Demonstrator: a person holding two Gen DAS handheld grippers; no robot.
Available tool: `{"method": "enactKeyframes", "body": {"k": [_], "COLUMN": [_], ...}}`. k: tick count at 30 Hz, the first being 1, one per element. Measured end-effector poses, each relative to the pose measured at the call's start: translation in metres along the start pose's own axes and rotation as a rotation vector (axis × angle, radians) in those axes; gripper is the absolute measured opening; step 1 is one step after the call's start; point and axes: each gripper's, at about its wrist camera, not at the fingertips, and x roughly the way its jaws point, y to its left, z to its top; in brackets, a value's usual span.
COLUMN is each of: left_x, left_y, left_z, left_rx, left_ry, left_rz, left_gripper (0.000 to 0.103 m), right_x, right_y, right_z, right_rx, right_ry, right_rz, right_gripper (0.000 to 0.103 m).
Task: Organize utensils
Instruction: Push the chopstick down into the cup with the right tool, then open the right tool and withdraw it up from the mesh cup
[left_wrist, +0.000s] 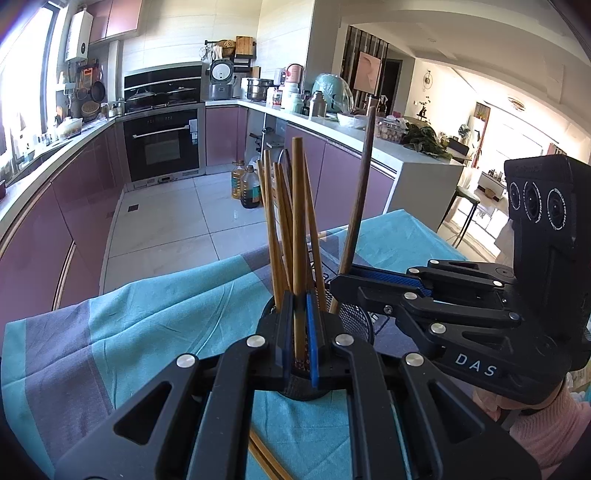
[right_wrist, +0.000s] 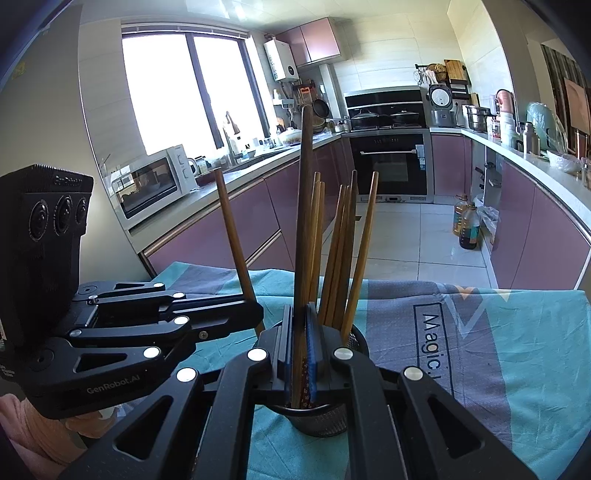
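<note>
A black mesh holder (left_wrist: 355, 318) (right_wrist: 325, 421) stands on the teal and grey tablecloth (left_wrist: 155, 317) with several light wooden chopsticks (left_wrist: 277, 229) (right_wrist: 338, 251) upright in it. My left gripper (left_wrist: 301, 306) is shut on a light chopstick (left_wrist: 299, 221) just above the holder's mouth. The right wrist view shows that left gripper (right_wrist: 255, 314) coming in from the left with its chopstick (right_wrist: 232, 236). My right gripper (right_wrist: 300, 317) is shut on a long dark chopstick (right_wrist: 304, 203), its lower end over the holder. Seen from the left wrist, the right gripper (left_wrist: 340, 280) holds this dark chopstick (left_wrist: 360, 192) at the holder's right rim.
Loose chopsticks (left_wrist: 264, 458) lie on the cloth near my left gripper. A gloved hand (left_wrist: 539, 417) holds the right gripper. Beyond the table edge are the tiled floor, oil bottles (left_wrist: 249, 188), purple cabinets and an oven (right_wrist: 391, 166).
</note>
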Motion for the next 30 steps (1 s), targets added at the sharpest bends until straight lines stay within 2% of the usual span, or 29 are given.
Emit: {"method": "enactKeyframes", "body": {"k": [17,24,30], "left_x": [0.024,0.032,0.026], "left_y": [0.015,0.018,0.024], "left_z": [0.008,-0.003,-0.011], "left_rx": [-0.048,-0.066,-0.084], "left_ry": [0.025,0.048,0.026], "left_rz": [-0.020,-0.031,-0.036], "left_gripper": [0.008,0.008,0.008], "right_x": [0.012,0.014,0.014], "right_y": [-0.004,-0.005,-0.005], "right_z": [0.004,0.003,0.001], "right_rx": [0.039,0.047,0.047], "right_ry": [0.012,0.018,0.021], "right_rz": [0.019,0.018,0.023], "right_gripper": [0.006,0.008,0.008]}}
